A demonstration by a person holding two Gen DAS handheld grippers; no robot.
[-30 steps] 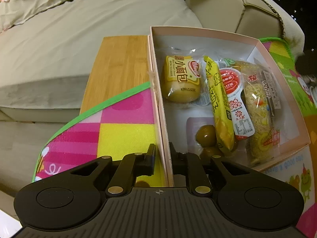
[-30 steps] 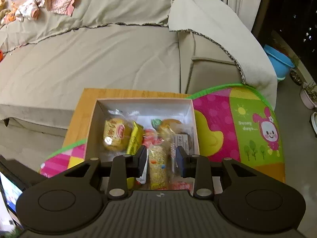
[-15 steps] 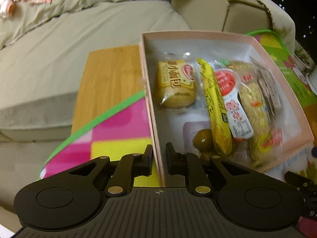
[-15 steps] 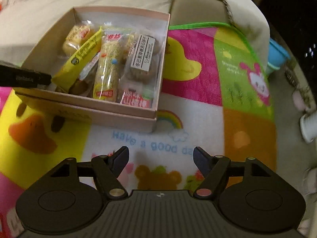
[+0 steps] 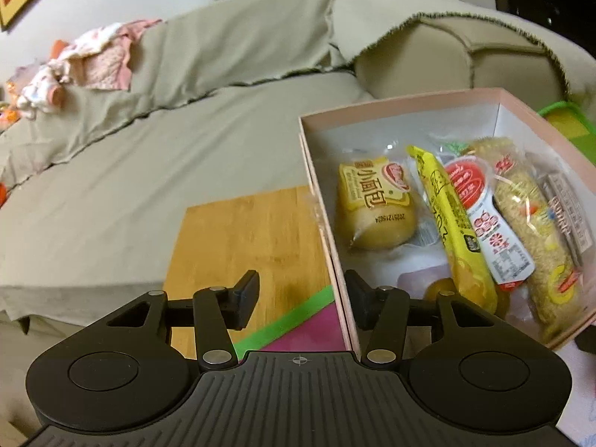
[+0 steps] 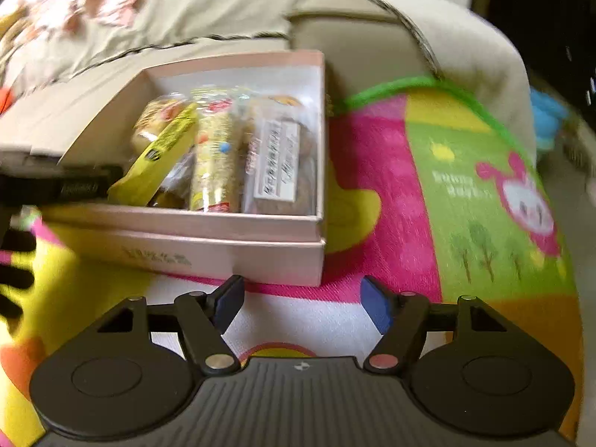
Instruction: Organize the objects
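Where the sofa stands: sofa (image 5: 186, 130) fills the far side, just behind everything else.
Mat: the bright play mat (image 6: 391, 171) carries the box; its far edge runs up against the sofa, and it overlaps a wooden board (image 5: 246, 231) at its left.
Box: the pink box (image 5: 391, 106) sits toward the mat's far left corner, open side up. It looks nested on its own lid, though blur leaves that unsure.
Contents: packets lie side by side inside and fill most of the floor, among them a bun packet (image 5: 372, 205) by the left wall and a long yellow packet (image 5: 447, 223) beside it.
Left gripper: left gripper (image 5: 301, 294) straddles the box's left wall near its near corner. Its jaws have just been opening; the wall stands between them, close against the inner finger, with no pinch.
Right gripper: right gripper (image 6: 301, 301) hovers low over the mat before the box's near right corner. Its jaws have just been closing a little, yet stand spread with nothing between.
Step, as I judge it: letting go of the placed box.
Doing it well: draw the left gripper straight back and up along the wall, so the inner finger neither drags the box nor catches a packet.
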